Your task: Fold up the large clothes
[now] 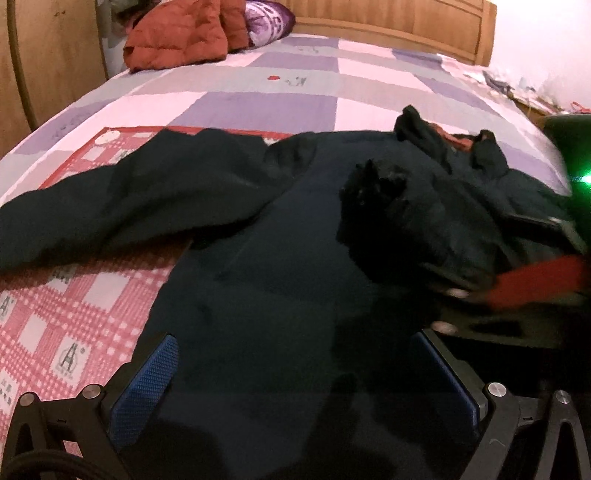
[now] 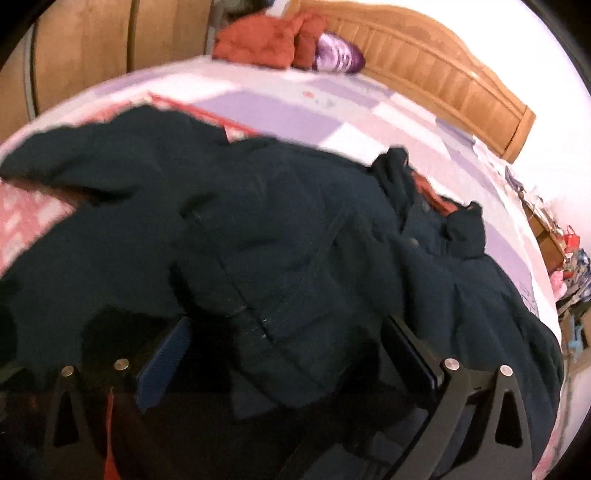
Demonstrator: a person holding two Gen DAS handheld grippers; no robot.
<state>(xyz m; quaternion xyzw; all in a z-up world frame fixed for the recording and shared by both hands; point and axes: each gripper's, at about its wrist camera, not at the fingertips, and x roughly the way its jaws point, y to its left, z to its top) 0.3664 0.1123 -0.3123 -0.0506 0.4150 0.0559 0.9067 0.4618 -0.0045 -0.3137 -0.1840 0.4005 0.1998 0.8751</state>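
Note:
A large dark navy jacket [image 1: 266, 236] lies spread on the bed, one sleeve [image 1: 110, 199] stretched to the left, the collar [image 1: 443, 140] at the far right. My left gripper [image 1: 295, 373] is open, its blue pads [image 1: 147, 384] low over the jacket's body, nothing between them. The right gripper shows at the right edge of the left wrist view [image 1: 546, 273], blurred, against the jacket's bunched right side. In the right wrist view the jacket [image 2: 295, 229] fills the middle; my right gripper [image 2: 284, 350] has its jaws wide apart with a fold of jacket fabric lying between them.
A red-and-white checked cloth [image 1: 66, 317] lies under the jacket on a purple-and-white patchwork bedspread [image 1: 258, 96]. An orange-red puffer jacket [image 1: 177, 33] and purple pillow [image 1: 266, 18] sit by the wooden headboard [image 1: 388, 22]. A wooden wardrobe [image 1: 44, 55] stands left; clutter [image 2: 569, 251] lies beside the bed at right.

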